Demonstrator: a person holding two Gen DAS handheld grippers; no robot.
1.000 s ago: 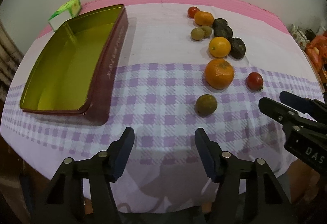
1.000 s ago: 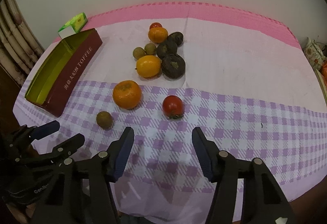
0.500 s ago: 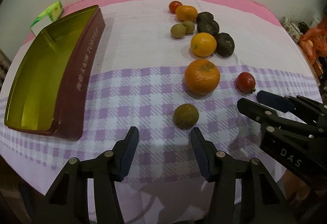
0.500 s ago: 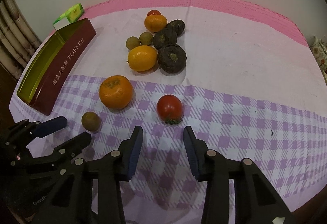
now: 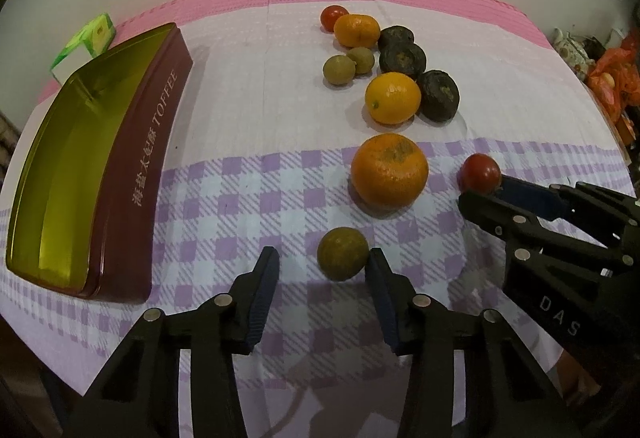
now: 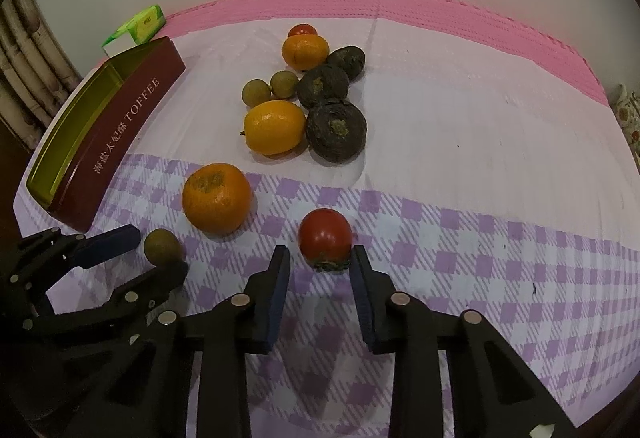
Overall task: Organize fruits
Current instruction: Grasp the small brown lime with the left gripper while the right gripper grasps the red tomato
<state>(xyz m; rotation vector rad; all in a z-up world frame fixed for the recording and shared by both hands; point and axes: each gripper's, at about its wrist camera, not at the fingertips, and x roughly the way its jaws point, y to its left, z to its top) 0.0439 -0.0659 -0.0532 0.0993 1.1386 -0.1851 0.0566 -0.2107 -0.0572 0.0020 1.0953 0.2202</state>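
A small brown-green longan (image 5: 343, 253) lies on the checked cloth between the fingers of my left gripper (image 5: 323, 260). The jaws are closing: the right pad is at the fruit, the left pad still stands apart. My right gripper (image 6: 320, 254) has its tips shut on a red tomato (image 6: 325, 240) resting on the cloth. In the left wrist view the same tomato (image 5: 479, 173) sits at the tips of the right gripper (image 5: 482, 192). A large orange (image 5: 390, 170) lies between the two fruits. A gold-lined maroon toffee tin (image 5: 152, 142) stands open at the left, with nothing in it.
Farther back lie a yellow citrus (image 5: 393, 98), three dark fruits (image 5: 438, 96), two small longans (image 5: 339, 69), a mandarin (image 5: 357, 30) and another tomato (image 5: 333, 16). A green-white carton (image 5: 86, 42) sits behind the tin. Clutter (image 5: 612, 74) lies past the table's right edge.
Both grippers moved forward and down towards the fruit. The left jaws narrowed around the longan; the right jaws narrowed and closed on the tomato.
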